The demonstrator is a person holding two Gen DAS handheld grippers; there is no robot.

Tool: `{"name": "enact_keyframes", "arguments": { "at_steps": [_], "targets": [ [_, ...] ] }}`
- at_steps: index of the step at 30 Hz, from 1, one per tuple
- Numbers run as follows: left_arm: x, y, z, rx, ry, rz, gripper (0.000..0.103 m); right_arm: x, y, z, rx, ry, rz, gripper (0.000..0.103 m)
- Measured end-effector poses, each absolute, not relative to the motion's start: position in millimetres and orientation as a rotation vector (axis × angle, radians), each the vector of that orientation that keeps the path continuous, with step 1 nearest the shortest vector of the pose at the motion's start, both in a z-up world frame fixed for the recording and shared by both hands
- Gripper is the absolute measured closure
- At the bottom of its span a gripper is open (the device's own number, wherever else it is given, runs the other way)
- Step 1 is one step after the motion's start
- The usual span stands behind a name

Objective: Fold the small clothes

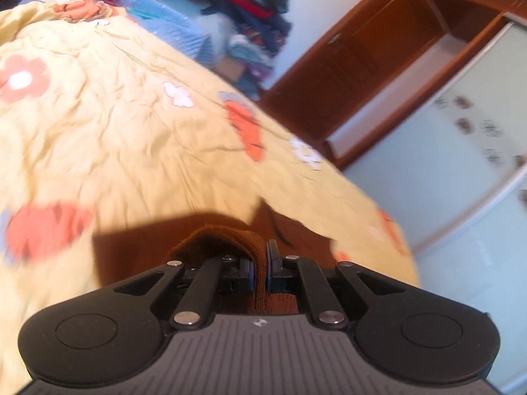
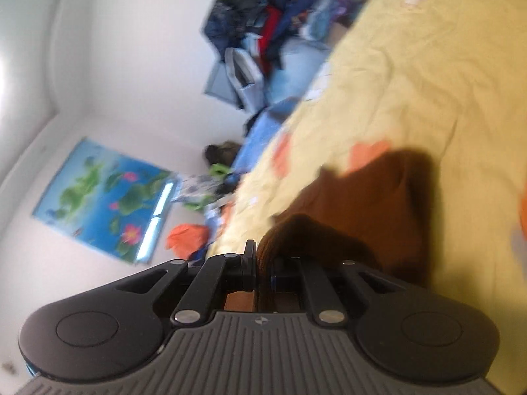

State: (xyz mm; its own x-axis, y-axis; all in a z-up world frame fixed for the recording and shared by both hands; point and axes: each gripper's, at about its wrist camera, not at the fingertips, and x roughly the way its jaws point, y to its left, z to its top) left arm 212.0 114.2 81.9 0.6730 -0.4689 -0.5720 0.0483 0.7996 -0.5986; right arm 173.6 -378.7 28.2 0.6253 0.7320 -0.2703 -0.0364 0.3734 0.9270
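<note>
Both tongs are clamped on the brown ribbed knit garment [image 1: 260, 276]: left tongs [image 1: 260, 263] pinch a thick rolled edge, right tongs [image 2: 262, 266] pinch another edge. Garment hangs partly lifted, the rest lying on the yellow crinkled bedspread with orange and white flowers [image 1: 115, 138]. Views are smeared, so which edges are held is unclear, possibly the two corners. Risk: the knit is stretchy and thick; uneven pull could slip it from one grip or skew the fold. Loose bedspread may ruck beneath.
</note>
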Motion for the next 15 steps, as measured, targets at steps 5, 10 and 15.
{"name": "enact_keyframes", "arguments": {
  "at_steps": [5, 10, 15],
  "targets": [
    [271.8, 106.8, 56.2, -0.655, 0.869, -0.249, 0.092, 232.1, -366.5, -11.9, 1.127, 0.819, 0.43, 0.058],
    [248.9, 144.4, 68.8, -0.768, 0.701, -0.127, 0.003, 226.1, -380.0, -13.4, 1.283, 0.615, 0.383, 0.0],
    [166.0, 167.6, 75.5, -0.644, 0.637, -0.081, 0.003, 170.2, -386.3, 6.5, 1.085, 0.653, 0.41, 0.0]
  ]
}}
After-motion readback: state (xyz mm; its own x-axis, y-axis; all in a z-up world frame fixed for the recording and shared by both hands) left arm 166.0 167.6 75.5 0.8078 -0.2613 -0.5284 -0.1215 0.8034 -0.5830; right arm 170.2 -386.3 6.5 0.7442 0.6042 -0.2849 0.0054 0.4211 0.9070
